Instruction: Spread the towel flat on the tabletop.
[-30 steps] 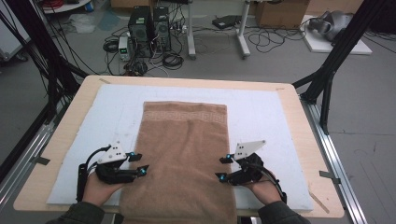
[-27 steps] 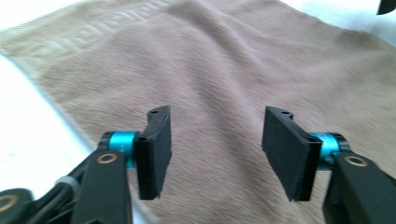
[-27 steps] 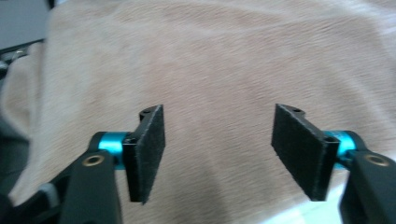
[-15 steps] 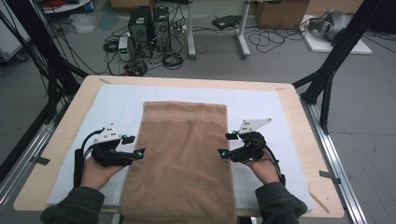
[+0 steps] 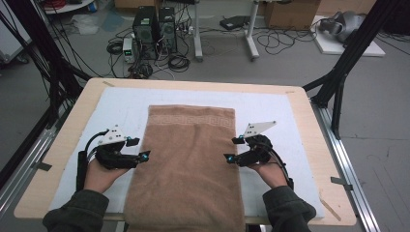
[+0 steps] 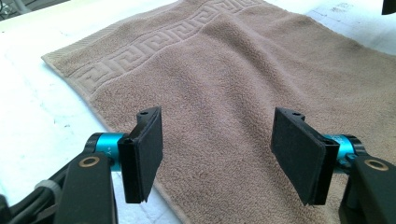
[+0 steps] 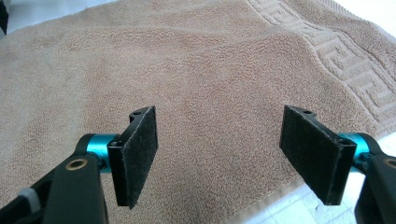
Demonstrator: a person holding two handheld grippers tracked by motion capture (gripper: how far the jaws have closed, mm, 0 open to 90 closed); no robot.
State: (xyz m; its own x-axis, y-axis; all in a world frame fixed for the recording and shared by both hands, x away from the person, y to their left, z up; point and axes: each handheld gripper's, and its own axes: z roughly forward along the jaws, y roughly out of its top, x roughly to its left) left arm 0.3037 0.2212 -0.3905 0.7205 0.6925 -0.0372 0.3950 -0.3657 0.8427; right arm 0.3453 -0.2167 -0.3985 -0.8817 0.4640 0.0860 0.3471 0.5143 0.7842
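The brown towel (image 5: 187, 166) lies flat on the white mat (image 5: 118, 108) of the table (image 5: 60, 145), its long axis running from the near edge, which it overhangs, toward the far edge, patterned border farthest. The left gripper (image 5: 141, 153) and right gripper (image 5: 231, 153) hover at its long sides; their jaws have just been opening and stand apart, with nothing between them.

No readable words, brand names or numbers anywhere. Single mark resembling letter "Y" on blue collar (image 6: 106, 145) behind one pad of left hand-held gripper (image 6: 219, 154); too small to be sure. Brown towel (image 5: 188, 159) carries woven key-pattern border, no lettering.
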